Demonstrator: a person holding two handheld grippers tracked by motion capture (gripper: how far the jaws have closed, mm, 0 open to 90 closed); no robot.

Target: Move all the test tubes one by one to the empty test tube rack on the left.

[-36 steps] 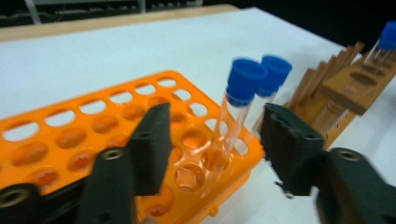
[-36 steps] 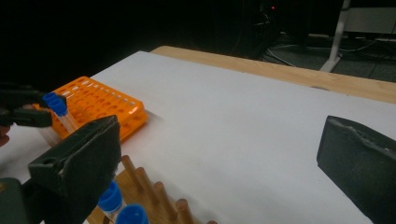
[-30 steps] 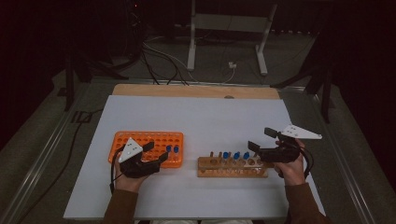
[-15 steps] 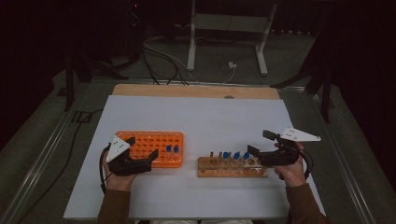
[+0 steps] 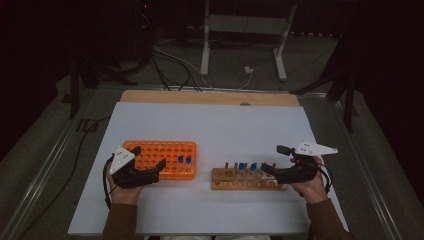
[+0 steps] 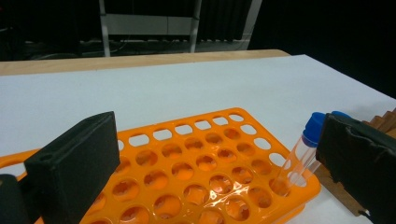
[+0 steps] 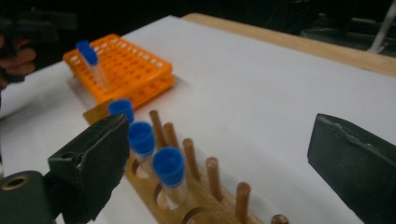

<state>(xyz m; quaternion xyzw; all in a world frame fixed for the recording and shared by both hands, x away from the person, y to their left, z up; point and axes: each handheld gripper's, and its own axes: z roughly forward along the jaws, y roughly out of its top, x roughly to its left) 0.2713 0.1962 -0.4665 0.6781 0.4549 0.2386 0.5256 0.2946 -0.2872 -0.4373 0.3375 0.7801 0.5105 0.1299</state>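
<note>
An orange rack (image 5: 160,159) lies at the left, with two blue-capped tubes (image 5: 184,160) in its right end. My left gripper (image 5: 156,170) is at the rack's front left. Its jaws have just been opening and stand open, with nothing between them but the rack (image 6: 196,172); one tube (image 6: 303,151) leans just inside the right jaw, untouched. A wooden peg rack (image 5: 247,179) holds three blue-capped tubes (image 7: 154,158). My right gripper (image 5: 272,159) is open at its right end, and its jaws (image 7: 219,135) straddle the pegs without touching a tube.
Both racks rest on a white sheet (image 5: 225,125) over a wooden table whose edge (image 5: 210,97) shows at the back. Beyond it are cables and a metal stand (image 5: 245,45) on a dark floor. In the right gripper view the orange rack (image 7: 126,65) lies far left.
The left gripper has drawn back to the left, away from the tubes in the orange rack, with its jaws wider. The right gripper has barely moved.
</note>
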